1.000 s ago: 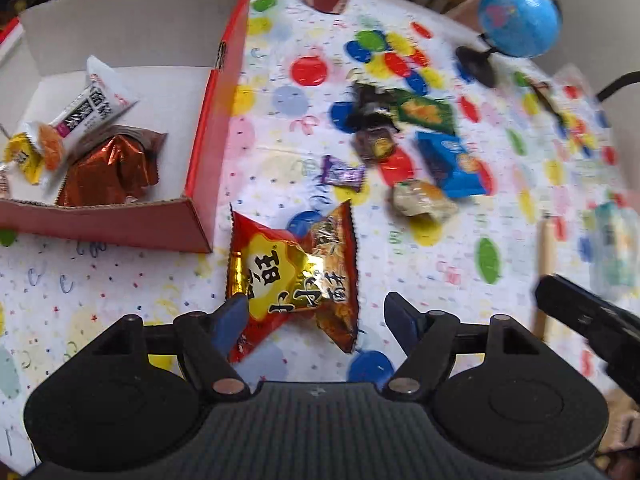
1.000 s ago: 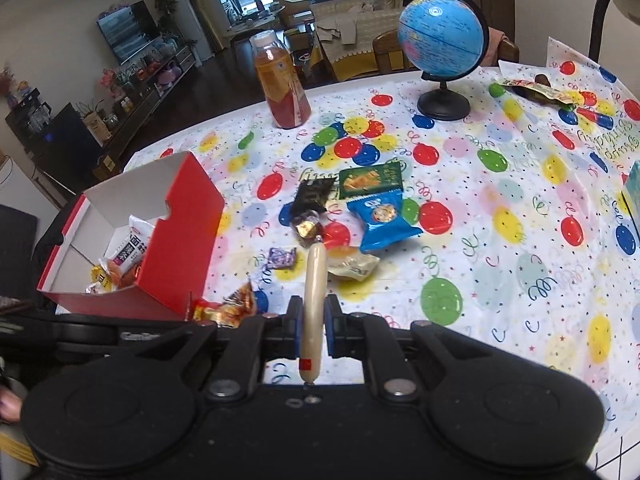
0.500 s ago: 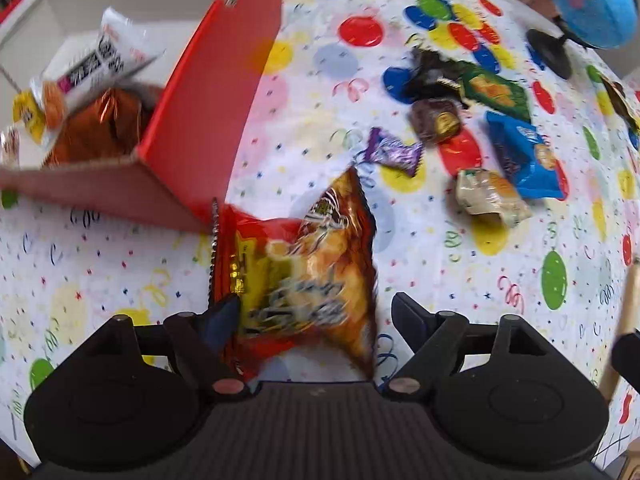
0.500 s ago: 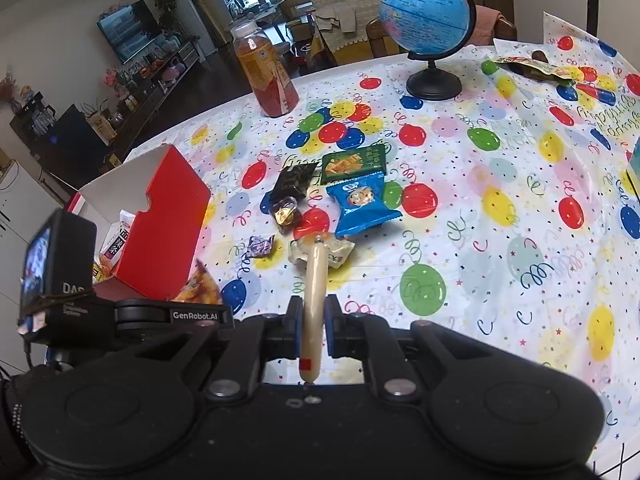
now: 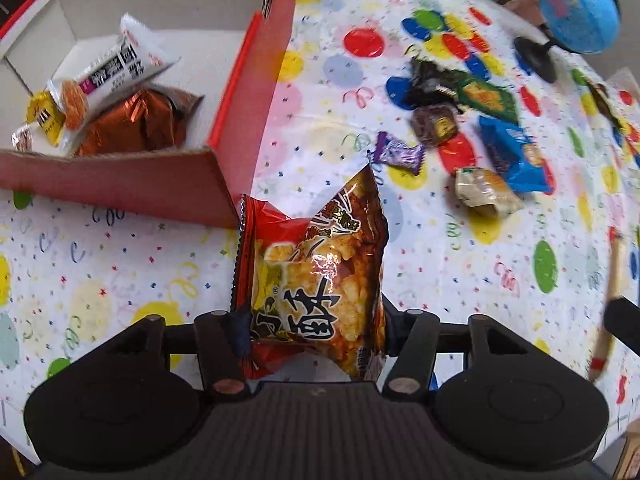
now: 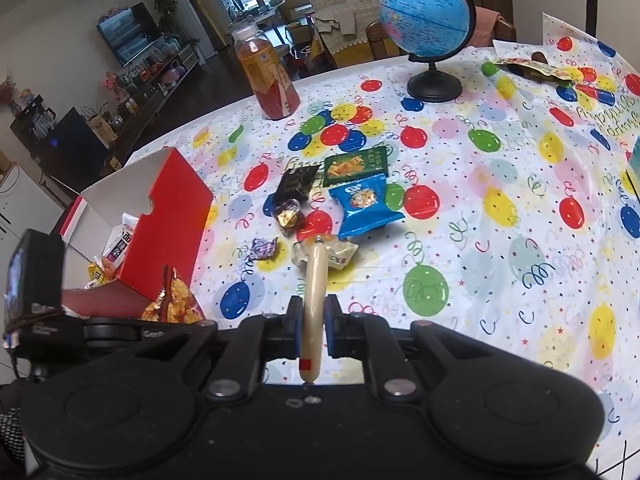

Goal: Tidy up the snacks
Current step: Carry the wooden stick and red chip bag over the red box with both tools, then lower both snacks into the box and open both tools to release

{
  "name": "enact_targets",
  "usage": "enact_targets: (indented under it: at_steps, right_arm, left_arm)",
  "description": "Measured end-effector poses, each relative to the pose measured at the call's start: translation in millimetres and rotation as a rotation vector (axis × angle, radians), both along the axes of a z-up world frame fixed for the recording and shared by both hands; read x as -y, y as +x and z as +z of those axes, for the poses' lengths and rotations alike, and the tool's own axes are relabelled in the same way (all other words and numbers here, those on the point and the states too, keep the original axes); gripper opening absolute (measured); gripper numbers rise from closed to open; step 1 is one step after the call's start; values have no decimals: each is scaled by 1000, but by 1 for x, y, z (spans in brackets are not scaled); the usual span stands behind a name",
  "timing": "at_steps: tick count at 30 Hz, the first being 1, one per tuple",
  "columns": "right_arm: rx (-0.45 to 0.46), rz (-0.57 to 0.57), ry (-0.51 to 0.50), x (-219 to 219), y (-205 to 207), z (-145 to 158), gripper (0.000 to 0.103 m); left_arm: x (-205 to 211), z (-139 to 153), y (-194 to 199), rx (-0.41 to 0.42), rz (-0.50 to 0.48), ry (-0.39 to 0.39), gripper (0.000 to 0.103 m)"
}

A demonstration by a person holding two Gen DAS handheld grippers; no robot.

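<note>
My left gripper (image 5: 312, 332) was closing on the chip bag (image 5: 316, 268), its length running away from me; the red box (image 5: 256, 80) lay just far-left, nearest that hand.

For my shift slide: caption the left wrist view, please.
Left gripper closing on a red-and-orange foil snack packet beside the red cardboard box on the balloon-print tablecloth.

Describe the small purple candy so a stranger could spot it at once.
Start at the red cardboard box on the balloon-print tablecloth. On the cloth just beside it lies the small purple twist-wrapped candy, the only purple wrapper, left of the crinkled beige packet.
</note>
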State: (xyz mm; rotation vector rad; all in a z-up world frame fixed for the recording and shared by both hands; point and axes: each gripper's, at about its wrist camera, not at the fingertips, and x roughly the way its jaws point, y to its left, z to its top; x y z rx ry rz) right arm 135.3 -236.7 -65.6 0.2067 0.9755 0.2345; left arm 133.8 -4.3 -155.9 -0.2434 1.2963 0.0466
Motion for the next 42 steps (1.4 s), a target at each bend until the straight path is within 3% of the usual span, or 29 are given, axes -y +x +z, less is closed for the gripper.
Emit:
enact_targets:
  at_steps: [9, 20, 33, 42]
  right_arm:
    - [32, 50, -14, -33, -1, 20, 9]
    - [85, 151, -25, -102, 8, 44, 9]
    - [103, 274, -38, -206, 32, 48, 9]
    - [61, 305, -54, -262, 57, 29, 9]
  left_arm:
    - [-13, 70, -19, 144, -99, -69, 56]
    - [-69, 124, -21, 258, -71, -74, 56]
    - [-166, 136, -7, 294, 15, 10, 56]
    - [-222, 119, 20, 259, 31, 99, 56]
